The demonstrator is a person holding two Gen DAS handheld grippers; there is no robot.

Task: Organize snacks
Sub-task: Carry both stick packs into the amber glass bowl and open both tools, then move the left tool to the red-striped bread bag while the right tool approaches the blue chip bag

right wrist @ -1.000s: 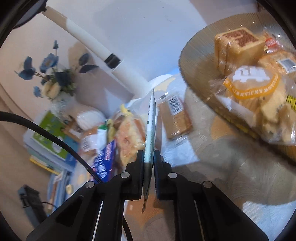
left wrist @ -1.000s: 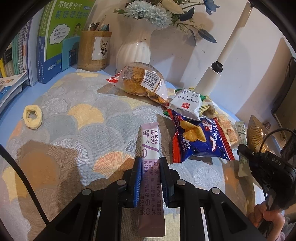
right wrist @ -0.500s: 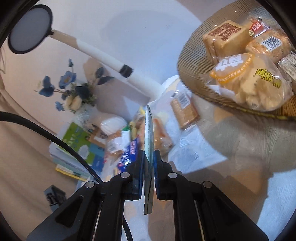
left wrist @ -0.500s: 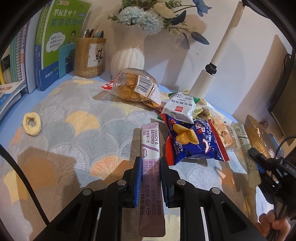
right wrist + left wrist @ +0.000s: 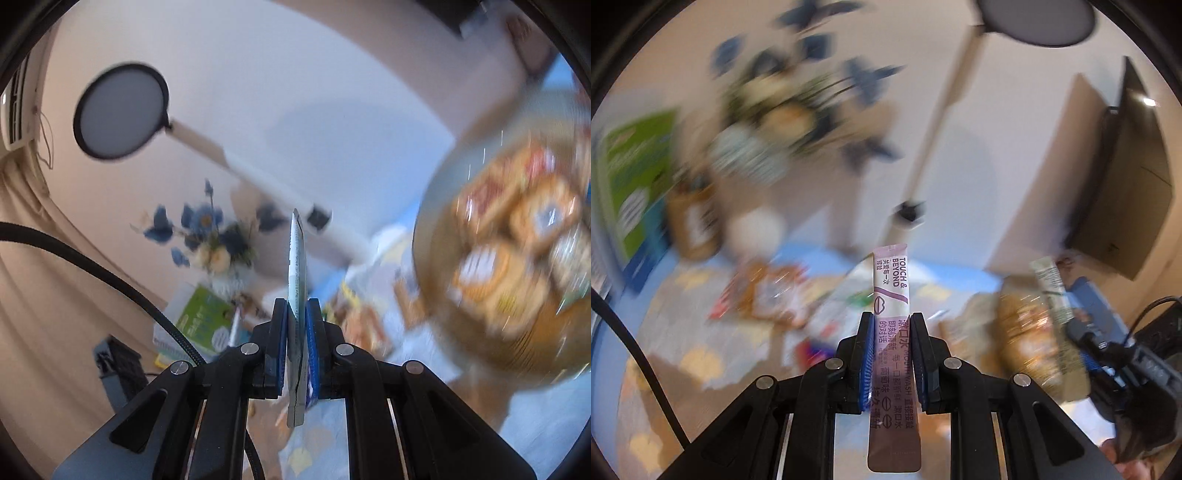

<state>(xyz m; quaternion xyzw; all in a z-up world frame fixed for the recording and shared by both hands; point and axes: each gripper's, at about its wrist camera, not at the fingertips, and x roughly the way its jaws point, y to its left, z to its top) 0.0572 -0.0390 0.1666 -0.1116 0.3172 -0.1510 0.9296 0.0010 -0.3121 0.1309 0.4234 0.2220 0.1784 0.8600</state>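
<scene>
My left gripper (image 5: 891,320) is shut on a purple stick sachet (image 5: 890,280) printed "TOUCH & BEYOND" and holds it in the air above the table. My right gripper (image 5: 296,306) is shut on a pale green stick sachet (image 5: 297,258), seen edge-on; it also shows in the left wrist view (image 5: 1051,288). A gold ribbed plate (image 5: 436,206) with several wrapped cakes lies to the right of the right gripper. Loose snack packets (image 5: 768,291) lie blurred on the patterned cloth below the left gripper.
A vase of blue flowers (image 5: 757,229), a wooden pen holder (image 5: 694,221) and green books (image 5: 635,173) stand at the back left. A white lamp pole (image 5: 923,147) rises at the back. A dark monitor (image 5: 1123,177) is at the right.
Both grippers have risen and tilted upward with their sachets; the left sachet has left the cloth. The views now show more wall and lamp, and both are motion-blurred.
</scene>
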